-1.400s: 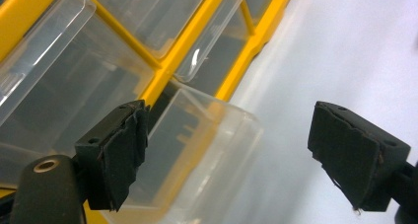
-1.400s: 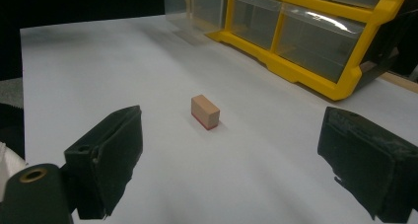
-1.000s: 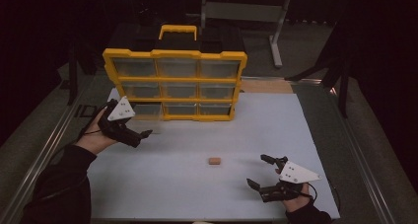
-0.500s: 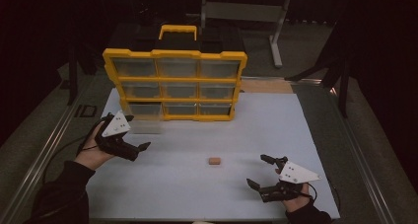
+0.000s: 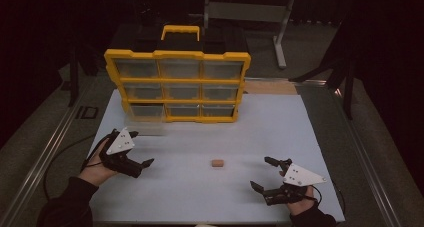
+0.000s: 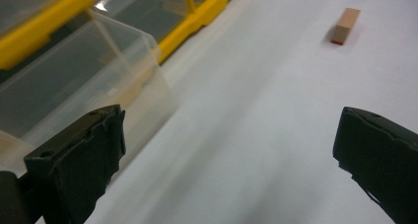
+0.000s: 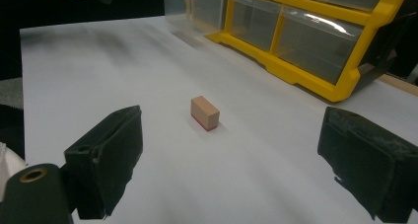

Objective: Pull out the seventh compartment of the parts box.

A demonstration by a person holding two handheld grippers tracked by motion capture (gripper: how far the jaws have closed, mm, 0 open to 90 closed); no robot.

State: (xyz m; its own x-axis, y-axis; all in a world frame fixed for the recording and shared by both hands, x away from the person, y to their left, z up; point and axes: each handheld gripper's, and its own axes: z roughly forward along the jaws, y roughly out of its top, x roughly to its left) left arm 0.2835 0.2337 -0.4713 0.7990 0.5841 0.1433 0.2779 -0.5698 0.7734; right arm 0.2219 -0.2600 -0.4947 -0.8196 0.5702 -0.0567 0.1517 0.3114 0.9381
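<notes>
A: What is the left gripper doing?

B: It hangs just above the white tabletop with its jaws spread wide and nothing between them. In the left gripper view the two black pads frame bare tabletop.

A: And the right gripper?

B: The same: jaws wide apart, empty, low over the near edge of the tabletop. A hand holds it from below.

A: Where is the small wooden block?

B: It lies flat on the tabletop between the two grippers, touching neither. From the right gripper it sits straight ahead, in line with the gap between the jaws and a little beyond them. From the left gripper it lies well ahead and off towards the right jaw. One end of it shows a red face.

A: What else is near the left gripper?

B: A clear plastic drawer stands pulled out of the bottom left slot of the yellow organizer, resting on the tabletop. It is just ahead of the left gripper, on its left jaw's side, and apart from the pad.

A: And the organizer itself?

B: It stands upright beyond both grippers, its grid of clear drawers facing them, with a yellow handle on top.
</notes>
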